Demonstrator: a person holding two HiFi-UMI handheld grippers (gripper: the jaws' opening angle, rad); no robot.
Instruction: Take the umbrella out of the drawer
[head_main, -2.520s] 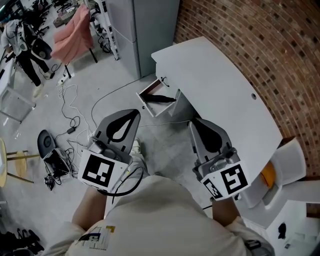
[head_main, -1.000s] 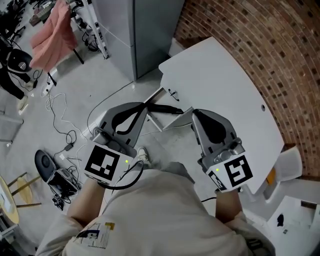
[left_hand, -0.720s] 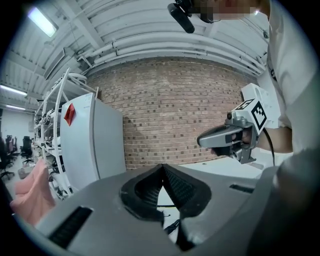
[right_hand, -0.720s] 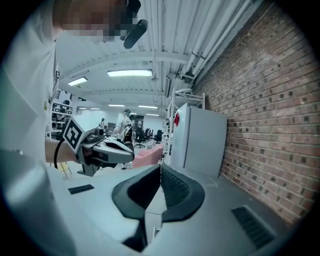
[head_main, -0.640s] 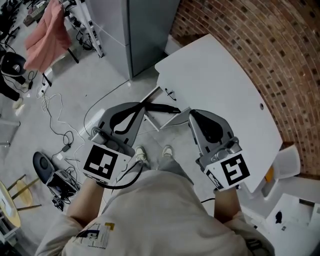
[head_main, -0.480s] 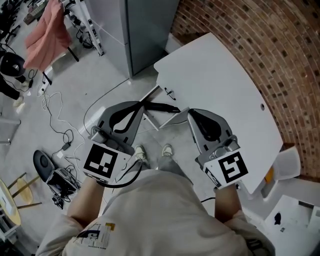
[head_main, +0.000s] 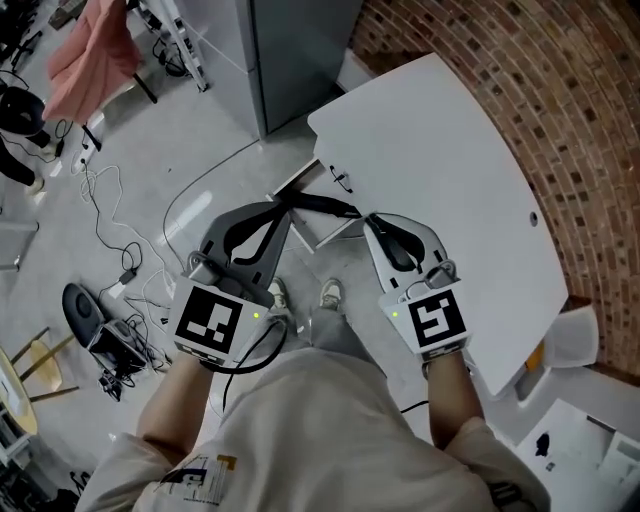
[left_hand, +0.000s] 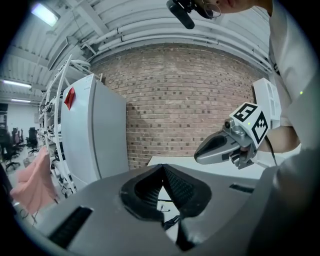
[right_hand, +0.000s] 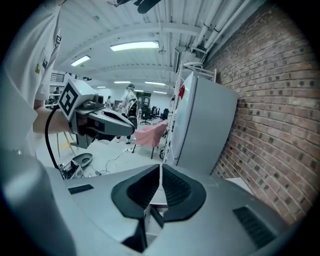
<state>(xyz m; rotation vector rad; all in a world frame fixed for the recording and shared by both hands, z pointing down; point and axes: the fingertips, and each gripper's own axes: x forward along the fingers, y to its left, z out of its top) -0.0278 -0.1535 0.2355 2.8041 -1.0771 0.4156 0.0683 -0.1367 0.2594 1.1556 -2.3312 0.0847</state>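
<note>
The black folded umbrella (head_main: 322, 205) lies inside the open white drawer (head_main: 297, 180), stretched across it, under the left edge of the white curved tabletop (head_main: 440, 160). Nothing grips it and it is not lifted. The drawer stands pulled out, so the umbrella is within reach; that part of the job reads as done.

The left claw (head_main: 288, 212) is pressed together and empty. In the head view its tip sits over one end of the umbrella, but contact cannot be told. The left gripper view shows its pads meeting at the tip with nothing between them. The right claw (head_main: 368, 220) is likewise pressed together and empty, with its tip close beside the umbrella's other end, on the tabletop side of the drawer. The right gripper view shows its pads in one closed line, with the drawer and a dark part of the umbrella beyond.

Assessment: early stage. Outstanding items are to spread a claw, close it on the umbrella and lift it clear of the drawer walls.

Surroundings: a grey cabinet (head_main: 290, 50) and a red brick wall (head_main: 570, 90) stand behind, and cables (head_main: 150, 250) lie on the grey floor (head_main: 200, 150).
</note>
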